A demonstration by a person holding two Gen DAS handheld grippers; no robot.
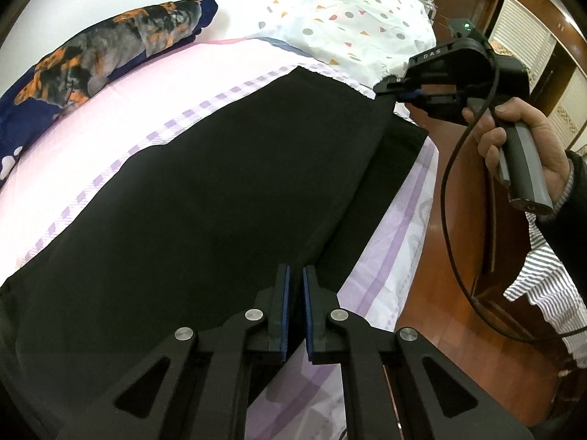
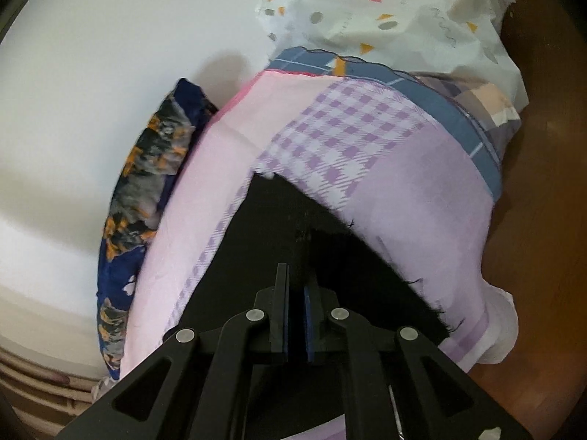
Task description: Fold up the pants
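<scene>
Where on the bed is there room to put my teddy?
The pink sheet strip between the black pants and the navy-orange pillow is bare. The near lilac edge is narrow. The far end is crowded by the dotted white bedding.

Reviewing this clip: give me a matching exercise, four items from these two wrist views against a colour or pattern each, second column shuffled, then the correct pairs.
Items:
1. pants
2. bed sheet
3. long pillow
4. quilt

Descriptions:
A. white with small coloured triangles and dots
B. plain black
C. navy with orange and grey print
D. pink with a purple checked band

Pairs: 1-B, 2-D, 3-C, 4-A

The right gripper pinches the far end of the pants; the left gripper is shut on their near edge.
</scene>
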